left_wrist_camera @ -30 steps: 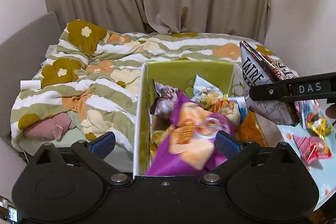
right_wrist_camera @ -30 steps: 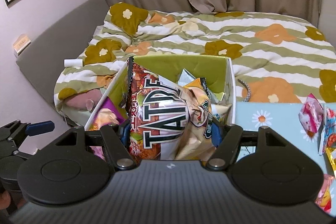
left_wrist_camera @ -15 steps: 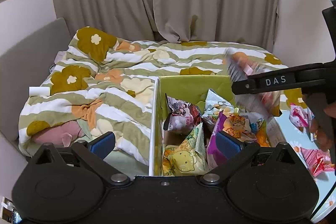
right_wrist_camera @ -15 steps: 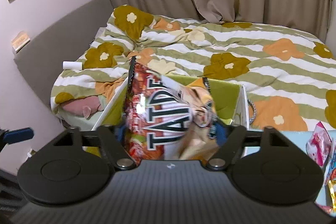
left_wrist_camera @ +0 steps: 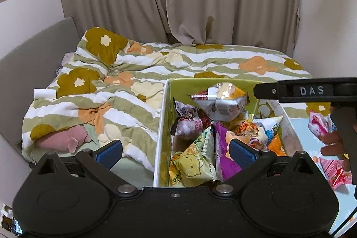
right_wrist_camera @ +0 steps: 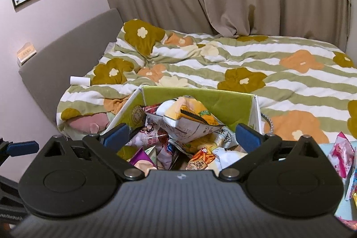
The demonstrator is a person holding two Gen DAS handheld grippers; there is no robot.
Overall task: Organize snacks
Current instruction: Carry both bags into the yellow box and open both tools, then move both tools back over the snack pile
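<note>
A green-lined cardboard box (left_wrist_camera: 161, 117) (right_wrist_camera: 225, 102) holds several snack bags. A white and orange chip bag (left_wrist_camera: 219, 102) (right_wrist_camera: 189, 119) lies on top of the pile at the far end. A purple bag (left_wrist_camera: 223, 148) and a yellow-green bag (left_wrist_camera: 191, 162) lie near the front. My left gripper (left_wrist_camera: 176, 152) is open and empty over the box's left wall. My right gripper (right_wrist_camera: 181, 137) is open and empty just above the box; its finger (left_wrist_camera: 305, 90) shows in the left wrist view.
The box stands against a bed with a flowered striped duvet (left_wrist_camera: 156, 68) (right_wrist_camera: 267, 73). More pink snack packets (left_wrist_camera: 319, 126) (right_wrist_camera: 341, 153) lie on a light blue table (right_wrist_camera: 341, 211) to the right. A white roll (left_wrist_camera: 44, 94) lies on the bed's left edge.
My right gripper opened and dropped the big chip bag into the box. My left gripper let go of the purple bag, which now lies in the box. Both grippers rose and drew back.
</note>
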